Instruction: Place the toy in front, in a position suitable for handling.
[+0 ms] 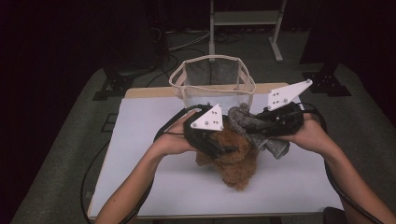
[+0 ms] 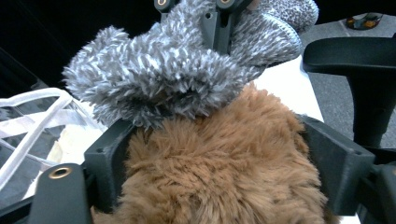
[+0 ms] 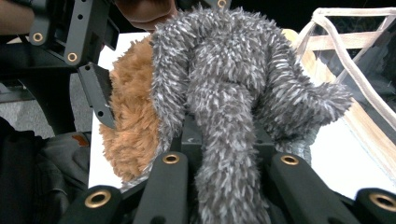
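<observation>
On the white worktop point(image 1: 140, 140), in front of a mesh basket point(image 1: 212, 81), a person's two hands bring two grippers together over a pair of fuzzy socks.

The left gripper point(image 1: 223, 150) sits over the brown sock point(image 1: 238, 163), which lies on the worktop near the middle, its lower end pointing toward the person. In the left gripper view the brown sock point(image 2: 224, 163) lies between the two black jaws, which stand to either side of it. The fur reaches both jaws, but whether the pads press on it I cannot tell.

The right gripper point(image 1: 250, 127) comes in from the right, and its jaws are clenched on the grey sock point(image 1: 240, 119). In the right gripper view the grey sock point(image 3: 224, 116) runs as a thick strand up between the jaws and spreads into a bunched mass above them. The brown sock point(image 3: 133, 126) shows at its left, touching it, with a jaw of the left gripper point(image 3: 100, 93) just beside.

In the high view the grey sock hangs partly over the brown one, its far end trailing down to the worktop under the right hand point(image 1: 313, 135). The left hand point(image 1: 180, 137) grips its tool just left of the socks. The basket stands at the worktop's far edge, just behind the grippers. In the left gripper view the grey sock point(image 2: 173, 79) rests on top of the brown one, held from above by the right gripper point(image 2: 217, 23).
</observation>
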Demonstrator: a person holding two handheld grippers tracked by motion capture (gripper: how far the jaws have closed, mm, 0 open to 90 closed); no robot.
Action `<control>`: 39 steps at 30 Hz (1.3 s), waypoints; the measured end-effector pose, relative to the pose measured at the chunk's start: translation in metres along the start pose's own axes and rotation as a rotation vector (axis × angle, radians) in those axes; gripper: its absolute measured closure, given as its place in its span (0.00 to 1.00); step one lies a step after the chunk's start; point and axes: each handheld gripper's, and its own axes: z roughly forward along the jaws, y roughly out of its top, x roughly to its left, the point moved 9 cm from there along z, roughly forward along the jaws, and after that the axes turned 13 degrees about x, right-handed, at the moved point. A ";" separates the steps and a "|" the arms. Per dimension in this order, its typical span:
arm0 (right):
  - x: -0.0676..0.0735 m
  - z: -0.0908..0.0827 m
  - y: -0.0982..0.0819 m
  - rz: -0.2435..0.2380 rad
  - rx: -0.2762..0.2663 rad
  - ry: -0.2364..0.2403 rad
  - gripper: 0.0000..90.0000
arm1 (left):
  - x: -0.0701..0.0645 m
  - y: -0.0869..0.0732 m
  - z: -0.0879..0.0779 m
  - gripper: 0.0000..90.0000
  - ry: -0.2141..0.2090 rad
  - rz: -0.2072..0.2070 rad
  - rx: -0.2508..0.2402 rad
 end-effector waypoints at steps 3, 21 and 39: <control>0.001 -0.003 0.004 -0.001 -0.017 0.002 0.82 | 0.000 0.000 0.000 0.29 -0.005 -0.011 -0.019; -0.001 -0.001 0.004 0.005 0.004 0.001 0.84 | 0.002 0.013 0.013 0.13 0.003 -0.034 0.006; 0.001 -0.012 0.012 -0.013 -0.006 0.008 0.84 | 0.004 -0.009 -0.002 0.34 -0.052 -0.087 -0.034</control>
